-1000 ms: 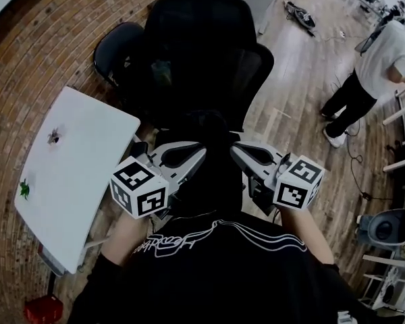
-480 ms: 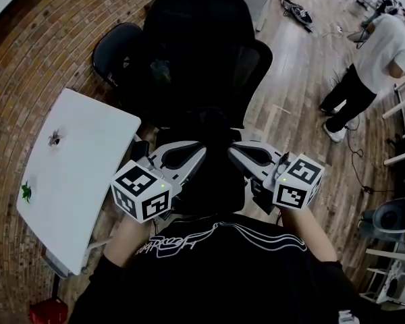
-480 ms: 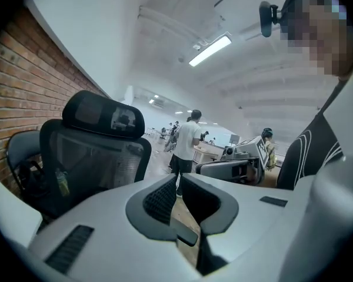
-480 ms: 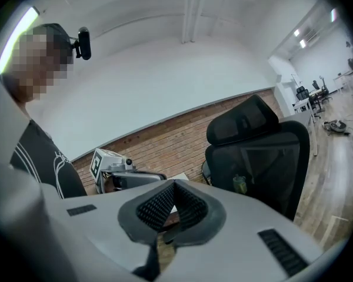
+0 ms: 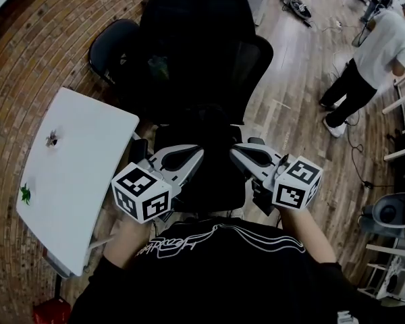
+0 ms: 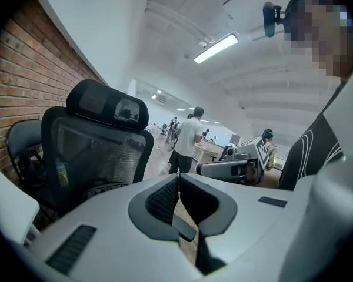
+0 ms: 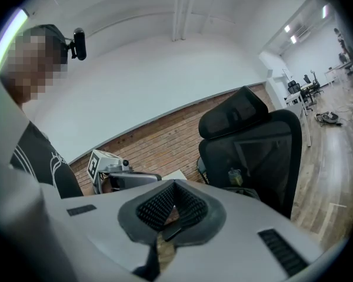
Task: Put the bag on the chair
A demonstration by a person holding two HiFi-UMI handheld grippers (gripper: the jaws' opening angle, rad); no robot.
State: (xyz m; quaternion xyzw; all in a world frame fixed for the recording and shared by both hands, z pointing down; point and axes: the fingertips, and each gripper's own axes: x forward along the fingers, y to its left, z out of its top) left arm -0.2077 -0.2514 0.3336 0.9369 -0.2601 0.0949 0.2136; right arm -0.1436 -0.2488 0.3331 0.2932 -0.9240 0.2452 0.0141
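A black mesh office chair [image 5: 202, 39] with a headrest stands right in front of me. On its seat lies a dark lump that looks like the black bag [image 5: 206, 130]; black on black, its outline is hard to trace. A small greenish charm [image 5: 158, 66] shows by the backrest. My left gripper [image 5: 200, 151] and right gripper [image 5: 233, 151] hover side by side over the seat's front, close to my chest. Both are shut, with nothing between the pads. In the left gripper view the jaws [image 6: 177, 178] meet in front of the chair [image 6: 100, 151]; the right gripper [image 7: 173, 184] looks the same.
A white table [image 5: 74, 174] stands at the left, close to the chair. A second black chair [image 5: 111, 46] sits behind it by the brick wall. A person [image 5: 378, 52] stands at the far right on the wooden floor. A red object [image 5: 50, 311] lies at the lower left.
Both grippers stay where they were over the seat. The view has shifted slightly and the person at the right has moved a little.
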